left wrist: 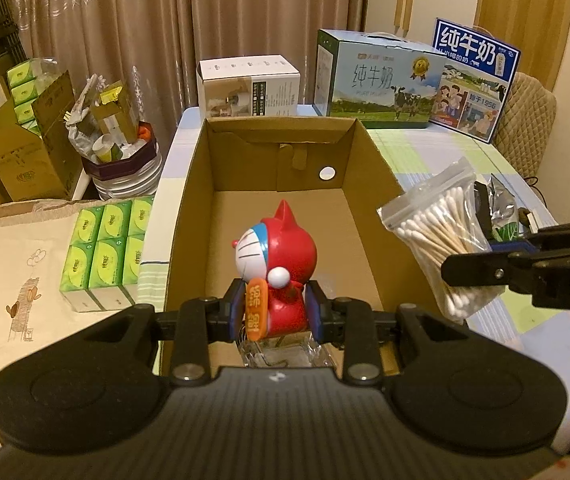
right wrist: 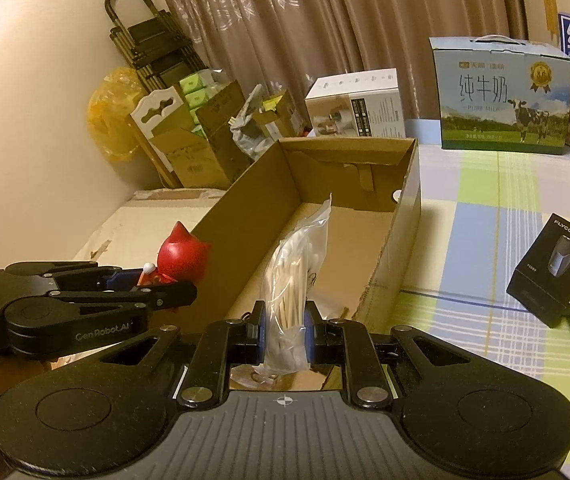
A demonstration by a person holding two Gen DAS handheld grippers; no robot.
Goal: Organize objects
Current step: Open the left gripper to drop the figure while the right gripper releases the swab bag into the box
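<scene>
The red cat figurine (left wrist: 275,268), low in the middle of the left wrist view, looks like hard, glossy moulded plastic: probably light and stiff, but smooth enough to slip, so the hold belongs low on its round body, where the left gripper (left wrist: 275,312) has its jaws closed against both flanks, and not on the pointed ears or the orange tag hanging at its front. It has a white-and-blue face turned toward the left of the frame, a white hand, and sits on a clear stand that shows just under the jaws. It hangs over the near end of the open cardboard box (left wrist: 369,152), which fills the centre of that frame and looks empty inside. The bag of cotton swabs (right wrist: 289,280), in the lower centre of the right wrist view, is thin, clear, crinkly film packed with wooden-stemmed swabs: likely very light and soft, apt to sag or slide, so a pinch across the packed lower part seems safest. The right gripper (right wrist: 284,332) is clamped there, the zip-sealed top standing upright above it, over the box's near edge.
</scene>
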